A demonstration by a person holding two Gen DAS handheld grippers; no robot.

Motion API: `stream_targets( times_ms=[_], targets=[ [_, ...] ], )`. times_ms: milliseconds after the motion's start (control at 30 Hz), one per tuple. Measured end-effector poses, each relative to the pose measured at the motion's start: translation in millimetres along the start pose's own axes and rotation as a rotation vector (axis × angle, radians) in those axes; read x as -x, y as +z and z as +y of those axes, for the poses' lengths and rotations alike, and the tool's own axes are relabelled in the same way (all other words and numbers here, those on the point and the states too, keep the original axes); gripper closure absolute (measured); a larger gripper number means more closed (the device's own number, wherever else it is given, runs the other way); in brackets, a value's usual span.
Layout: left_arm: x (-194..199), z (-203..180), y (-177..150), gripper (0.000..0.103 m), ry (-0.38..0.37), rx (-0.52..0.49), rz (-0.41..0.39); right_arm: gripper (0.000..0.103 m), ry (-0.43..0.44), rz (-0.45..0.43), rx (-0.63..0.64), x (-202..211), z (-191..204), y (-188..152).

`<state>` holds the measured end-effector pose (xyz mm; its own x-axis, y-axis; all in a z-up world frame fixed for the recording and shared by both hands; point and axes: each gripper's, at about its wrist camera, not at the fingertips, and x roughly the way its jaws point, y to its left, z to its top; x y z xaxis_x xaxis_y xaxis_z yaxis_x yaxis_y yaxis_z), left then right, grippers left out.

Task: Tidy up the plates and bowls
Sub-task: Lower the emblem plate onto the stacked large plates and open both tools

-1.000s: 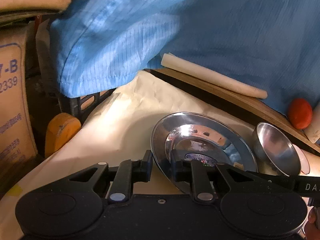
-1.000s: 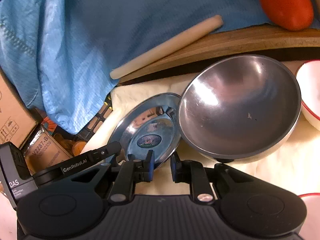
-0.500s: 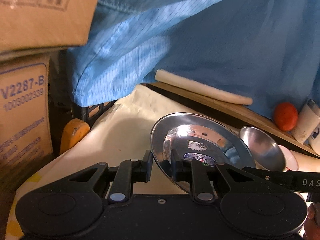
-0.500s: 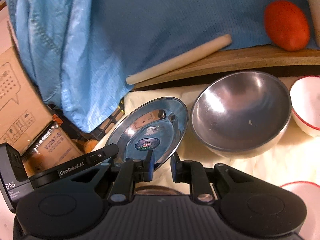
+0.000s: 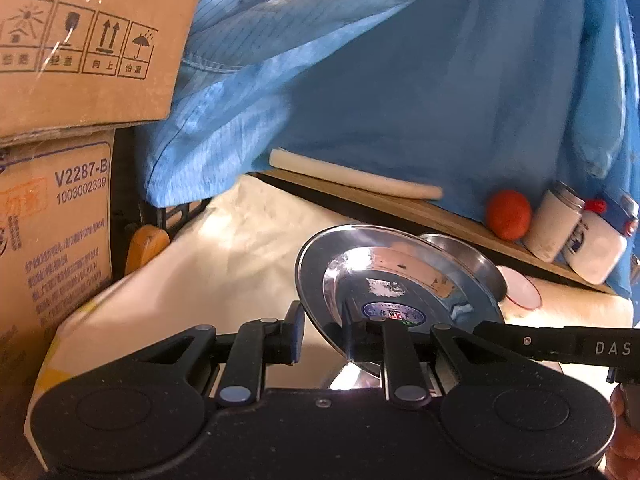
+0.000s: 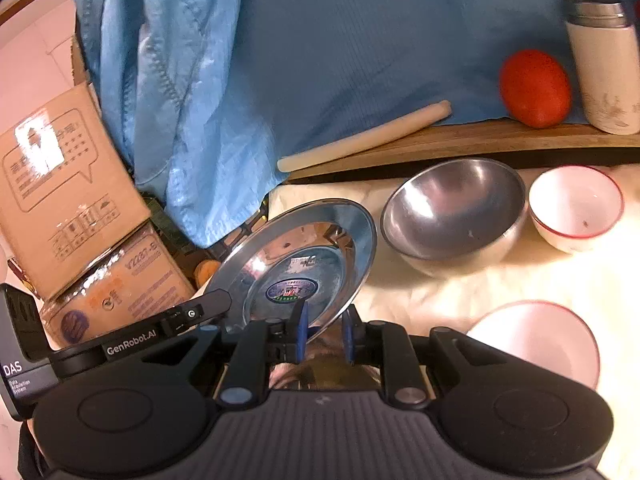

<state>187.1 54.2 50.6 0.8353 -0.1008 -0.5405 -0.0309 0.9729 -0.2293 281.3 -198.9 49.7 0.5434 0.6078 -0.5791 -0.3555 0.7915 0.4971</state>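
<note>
Both the left gripper (image 5: 322, 334) and right gripper (image 6: 324, 330) have jaws clamped on the tilted steel plate (image 6: 296, 264), held above the desk (image 6: 460, 292), apparently mid-carry; next needs a level set-down.

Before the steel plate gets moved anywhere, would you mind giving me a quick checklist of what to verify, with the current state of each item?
1. Left gripper on the steel plate: jaws straddle the rim; ok.
2. Right gripper on the same plate: jaws straddle the near rim; ok.
3. Plate attitude: tilted, one edge raised; not ok for setting down flat.
4. Firmness of either grip: cannot tell.
5. Steel bowl upright on the cream cloth, apart from the plate; ok.
6. Red-rimmed white bowl beside the steel bowl and white dish near the right gripper: both close to the path; cannot tell the clearance.
</note>
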Motion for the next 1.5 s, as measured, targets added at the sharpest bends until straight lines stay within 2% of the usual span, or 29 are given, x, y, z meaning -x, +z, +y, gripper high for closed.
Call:
stream_targets(
  times_ms=[333,733,1500],
  targets=[
    [23.2,-10.0,-24.2,0.081,-0.017,-0.034,0.034,0.082,-0.011,0.021,0.009,26.8,2.8,-27.0],
    [34.5,-16.6,-49.2,0.079,-0.015,-0.063,0.089,0.081,-0.02,0.063,0.003,35.9,-0.6,-52.0],
    [34.5,-32.3,-56.1,0.071,0.029,-0.226,0.134,0.08,-0.006,0.133,0.015,33.0,-4.6,-55.5]
  ],
)
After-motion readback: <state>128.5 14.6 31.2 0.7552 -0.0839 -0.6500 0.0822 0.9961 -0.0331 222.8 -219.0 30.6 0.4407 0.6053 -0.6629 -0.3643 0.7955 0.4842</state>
